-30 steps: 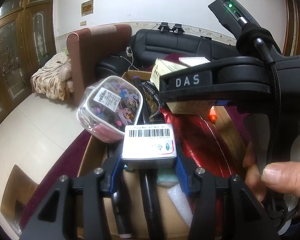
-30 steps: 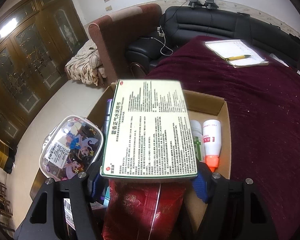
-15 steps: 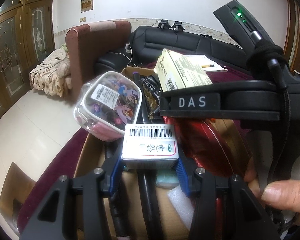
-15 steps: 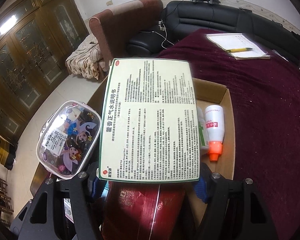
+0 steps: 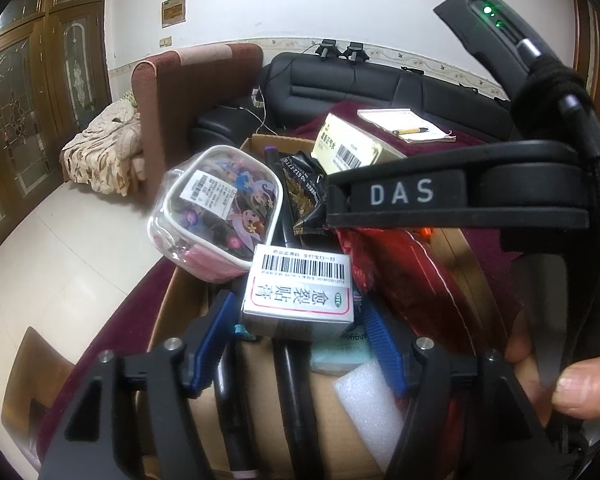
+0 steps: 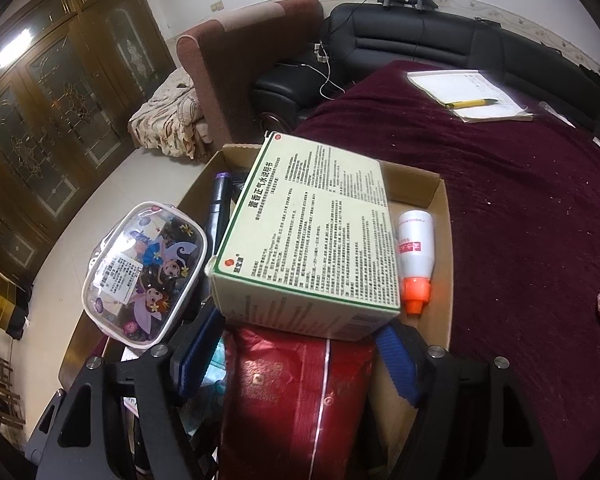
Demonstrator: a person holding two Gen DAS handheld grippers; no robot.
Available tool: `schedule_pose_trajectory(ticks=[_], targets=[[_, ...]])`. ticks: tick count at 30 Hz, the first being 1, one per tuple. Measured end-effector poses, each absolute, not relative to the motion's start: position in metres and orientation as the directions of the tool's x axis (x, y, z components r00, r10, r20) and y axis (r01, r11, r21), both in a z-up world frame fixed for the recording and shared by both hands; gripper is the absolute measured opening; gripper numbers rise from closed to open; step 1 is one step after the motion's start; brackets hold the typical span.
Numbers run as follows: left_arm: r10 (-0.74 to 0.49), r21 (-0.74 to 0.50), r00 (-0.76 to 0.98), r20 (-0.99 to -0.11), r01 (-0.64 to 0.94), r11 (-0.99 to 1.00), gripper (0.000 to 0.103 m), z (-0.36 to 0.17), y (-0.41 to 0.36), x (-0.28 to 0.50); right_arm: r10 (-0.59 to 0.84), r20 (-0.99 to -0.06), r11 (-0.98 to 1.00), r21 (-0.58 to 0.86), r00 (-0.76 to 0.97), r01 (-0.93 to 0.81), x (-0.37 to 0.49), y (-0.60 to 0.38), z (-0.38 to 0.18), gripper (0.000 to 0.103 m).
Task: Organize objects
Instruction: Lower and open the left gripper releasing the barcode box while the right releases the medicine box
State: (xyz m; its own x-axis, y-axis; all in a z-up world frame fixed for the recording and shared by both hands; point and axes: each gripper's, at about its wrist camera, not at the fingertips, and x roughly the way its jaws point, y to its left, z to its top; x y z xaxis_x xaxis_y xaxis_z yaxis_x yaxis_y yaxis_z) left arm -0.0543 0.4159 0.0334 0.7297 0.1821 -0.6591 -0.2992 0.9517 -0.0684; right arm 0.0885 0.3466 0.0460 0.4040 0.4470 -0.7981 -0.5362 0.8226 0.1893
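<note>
The cardboard box (image 6: 440, 200) on the maroon-covered bench (image 6: 520, 208) takes in two more packs. The right claw (image 6: 300, 344) pinches the large green-edged medicine carton (image 6: 312, 240), which a second ago stood almost face-on to the camera and now tips flat over the box, toward twelve o'clock, above the red packet (image 6: 296, 400) and beside the white bottle (image 6: 415, 248) at three o'clock. The left claw (image 5: 296, 320) grips the small silver carton (image 5: 300, 292) low over the markers (image 5: 292, 380), barely moved. The clear cartoon pouch (image 6: 144, 272) rests at ten o'clock. Judged from this, both cartons are close to release.
</note>
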Motion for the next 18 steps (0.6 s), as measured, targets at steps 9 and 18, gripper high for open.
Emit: schedule_pose_trajectory(ticks=[9, 18], targets=[[0.198, -0.053, 0.736, -0.647, -0.303, 0.952, 0.077, 0.039, 0.413, -0.055, 0.468, -0.774, 0.826, 0.210, 0.427, -0.524, 0.078, 0.331, 0.062, 0.081], [0.216, -0.048, 0.753, -0.621, -0.312, 0.949, 0.079, 0.051, 0.409, -0.063, 0.485, -0.746, 0.830, 0.228, 0.457, -0.509, 0.066, 0.309, 0.077, 0.084]])
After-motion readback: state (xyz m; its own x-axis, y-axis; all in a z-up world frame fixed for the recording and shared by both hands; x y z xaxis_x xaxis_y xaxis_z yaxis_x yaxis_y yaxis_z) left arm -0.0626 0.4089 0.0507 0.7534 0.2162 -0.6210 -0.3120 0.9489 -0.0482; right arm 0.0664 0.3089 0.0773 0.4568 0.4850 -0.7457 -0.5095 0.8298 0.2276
